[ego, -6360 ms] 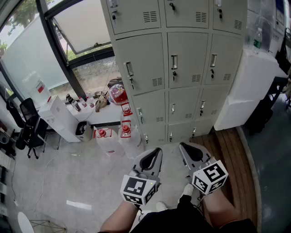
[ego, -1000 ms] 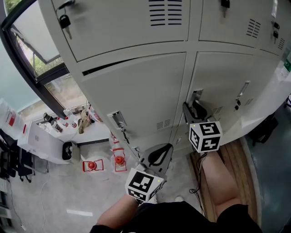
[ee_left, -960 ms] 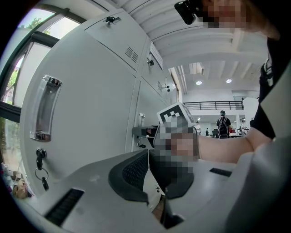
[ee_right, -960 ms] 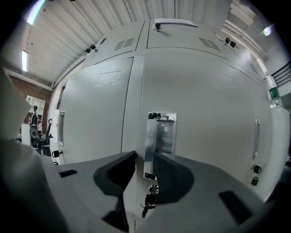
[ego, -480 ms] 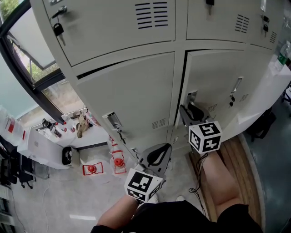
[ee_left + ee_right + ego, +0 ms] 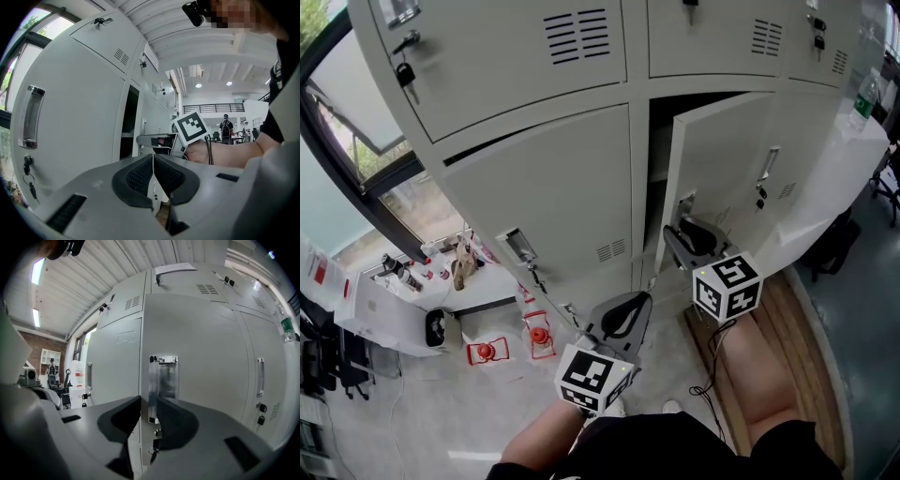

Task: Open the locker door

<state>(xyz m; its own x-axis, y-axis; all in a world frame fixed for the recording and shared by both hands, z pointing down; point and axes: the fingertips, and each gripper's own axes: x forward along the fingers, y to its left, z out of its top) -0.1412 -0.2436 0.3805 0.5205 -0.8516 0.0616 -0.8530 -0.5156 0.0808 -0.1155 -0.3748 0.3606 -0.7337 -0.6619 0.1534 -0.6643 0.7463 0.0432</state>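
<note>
The grey locker door [image 6: 722,159] in the middle column stands partly swung out, with a dark gap [image 6: 659,169] at its left edge. My right gripper [image 6: 679,225] is shut on its chrome handle [image 6: 161,380]; its jaws have just been closing, and the handle is between the pads [image 6: 173,418]. In the left gripper view the right gripper [image 6: 154,139] shows level at the door's edge. My left gripper [image 6: 628,305] is shut and holds nothing; it hangs lower, in front of the neighbouring left locker [image 6: 70,122], apart from it.
The left neighbour locker has a handle [image 6: 516,246] with keys hanging below it. More lockers lie above and to the right. Below left are a white table [image 6: 394,291] with bottles and red-capped jugs [image 6: 539,337] on the floor. A wooden floor strip [image 6: 787,309] runs at right.
The locker door has swung from a thin crack to a wide dark gap. My right gripper came back with the handle. The left gripper barely shifted.
</note>
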